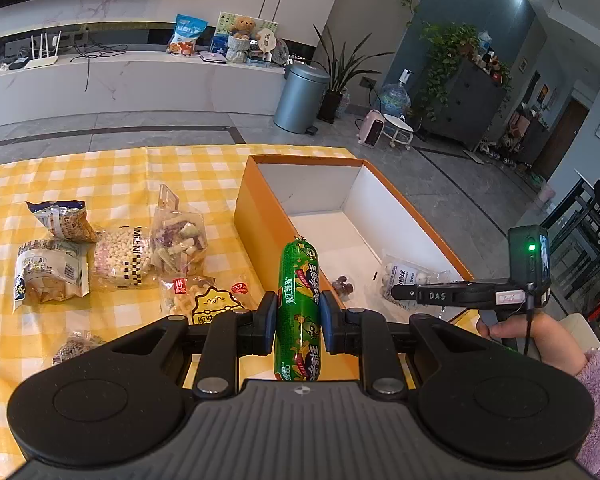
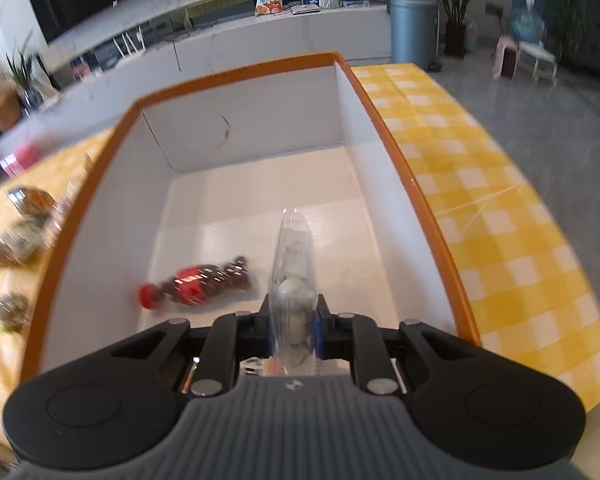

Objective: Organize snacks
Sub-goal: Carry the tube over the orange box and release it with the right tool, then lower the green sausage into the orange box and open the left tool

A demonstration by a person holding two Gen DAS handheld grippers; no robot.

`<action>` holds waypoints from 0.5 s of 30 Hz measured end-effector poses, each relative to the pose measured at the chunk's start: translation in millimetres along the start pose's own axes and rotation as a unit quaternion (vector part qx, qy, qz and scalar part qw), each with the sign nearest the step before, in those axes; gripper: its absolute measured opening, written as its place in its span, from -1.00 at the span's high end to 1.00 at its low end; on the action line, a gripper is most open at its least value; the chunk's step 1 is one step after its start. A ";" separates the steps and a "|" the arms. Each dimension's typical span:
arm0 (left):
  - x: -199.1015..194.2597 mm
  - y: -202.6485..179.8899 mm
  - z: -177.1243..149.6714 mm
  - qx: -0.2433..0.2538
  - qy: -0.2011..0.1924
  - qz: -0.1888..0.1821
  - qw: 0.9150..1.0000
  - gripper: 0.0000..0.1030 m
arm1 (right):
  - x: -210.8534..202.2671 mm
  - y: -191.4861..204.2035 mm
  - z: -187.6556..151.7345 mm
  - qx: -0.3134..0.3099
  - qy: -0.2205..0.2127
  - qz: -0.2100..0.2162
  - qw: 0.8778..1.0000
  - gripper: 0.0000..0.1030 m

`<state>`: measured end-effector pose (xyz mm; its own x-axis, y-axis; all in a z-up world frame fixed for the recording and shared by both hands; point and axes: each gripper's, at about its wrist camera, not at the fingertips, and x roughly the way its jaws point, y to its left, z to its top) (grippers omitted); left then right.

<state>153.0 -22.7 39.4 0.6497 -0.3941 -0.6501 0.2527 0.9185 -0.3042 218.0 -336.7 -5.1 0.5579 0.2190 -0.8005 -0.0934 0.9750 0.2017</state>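
Left wrist view: the green sausage (image 1: 299, 308) stands lengthwise between the blue pads of the left gripper (image 1: 299, 316), which is clenched on it about halfway along, the sausage's far tip reaching past the fingertips. Straight ahead of that tip and a little to the right lies the near long edge of the orange box (image 1: 256, 216), so the sausage sits across the rim line, partly over the box's white floor. To the left of the claw, well apart from the box wall, loose snack packets (image 1: 112, 256) lie spread on the yellow checked tablecloth (image 1: 100, 172); one yellow packet (image 1: 216, 306) lies just beside the left finger. To the right, the right gripper (image 1: 396, 292) reaches in sideways over the box, a hand (image 1: 536, 336) in a fuzzy pink sleeve behind it.

Right wrist view: the right gripper (image 2: 293, 316) is clamped on a clear bag of pale round sweets (image 2: 294, 276), held edge-on and pointing forward over the box floor. Left of the claw, near it on the floor, lies a red-and-dark packet (image 2: 198, 284), blurred. Ahead, the white floor is bare up to the far wall; the orange rim (image 2: 416, 196) runs along the right, with checked cloth beyond it.
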 end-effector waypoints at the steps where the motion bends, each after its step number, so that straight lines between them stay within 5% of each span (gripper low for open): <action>1: -0.3 0.4 0.1 -0.002 0.000 0.001 1.000 0.51 | -0.4 -1.6 0.5 0.006 0.001 0.010 1.000 0.70; 3: -1.3 1.1 -0.2 -0.005 0.002 0.003 1.000 0.51 | -0.3 0.4 1.0 -0.001 0.005 0.013 1.000 0.69; 5: -2.8 0.6 -0.1 -0.004 0.004 0.004 1.000 0.51 | -1.1 6.8 -1.2 -0.020 0.005 -0.026 0.999 0.65; 10: -6.8 -4.1 2.5 0.004 0.000 0.010 1.000 0.52 | -22.0 31.9 -4.4 -0.082 -0.029 -0.098 0.991 0.29; 12: -6.2 -6.9 4.5 0.007 -0.002 0.013 1.000 0.51 | -35.7 41.0 -4.3 -0.103 -0.068 -0.153 0.980 -0.21; 15: -3.5 -12.5 6.3 0.010 -0.002 0.008 1.000 0.51 | -57.7 44.7 -2.9 -0.112 -0.108 -0.151 0.976 -0.33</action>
<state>152.1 -32.6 49.9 0.6565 -0.3793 -0.6520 0.2563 0.9251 -0.2802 179.2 -305.6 48.4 0.7464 -0.0694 -0.6619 -0.0619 0.9830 -0.1728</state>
